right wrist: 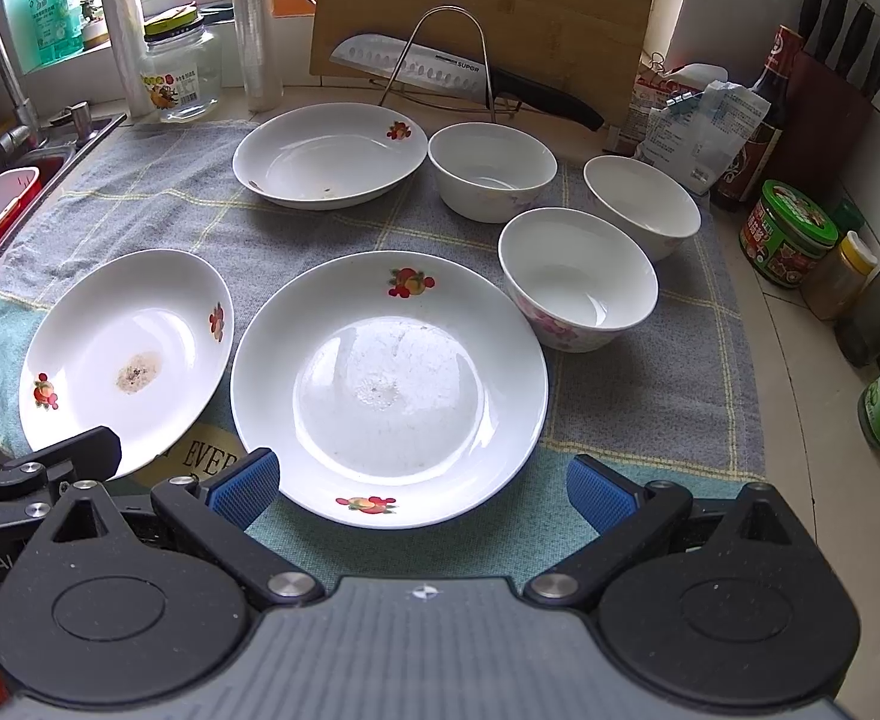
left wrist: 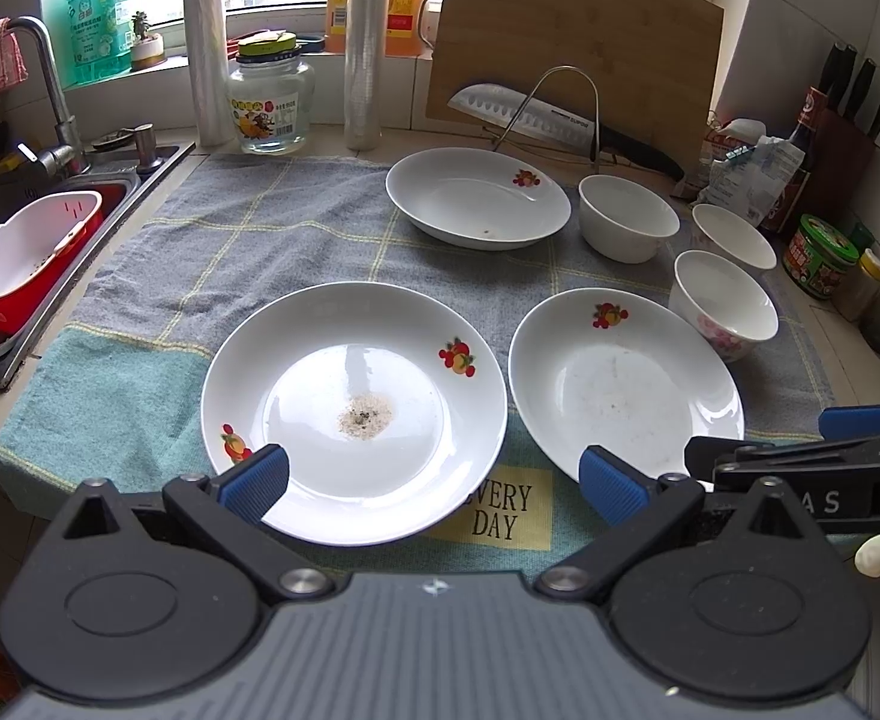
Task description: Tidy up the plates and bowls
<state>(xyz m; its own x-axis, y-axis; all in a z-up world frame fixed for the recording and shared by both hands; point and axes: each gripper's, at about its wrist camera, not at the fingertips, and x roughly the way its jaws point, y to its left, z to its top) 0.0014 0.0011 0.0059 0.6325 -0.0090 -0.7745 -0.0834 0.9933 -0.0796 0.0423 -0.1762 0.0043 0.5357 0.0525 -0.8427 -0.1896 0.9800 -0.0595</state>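
Plates and bowls all loose on blue towel (right wrist: 158,204), none stacked; start of sorting, by the look of it. Left to right: red-and-white basket (left wrist: 32,252) in sink, well apart. Left gripper (left wrist: 434,483) jaws wide apart, empty, hovering at near rim of soiled plate (left wrist: 356,408). Right gripper (right wrist: 422,489) likewise spread, empty, at near rim of second plate (right wrist: 389,384). Third plate (right wrist: 329,153) further back. Three bowls (right wrist: 577,276), (right wrist: 492,171), (right wrist: 640,204) clustered right, near one another. Next move likely: lower over a plate rim, pinch, lift onto neighbouring plate; then nest bowls. Glazed rims probably slippery; firm grip needed.
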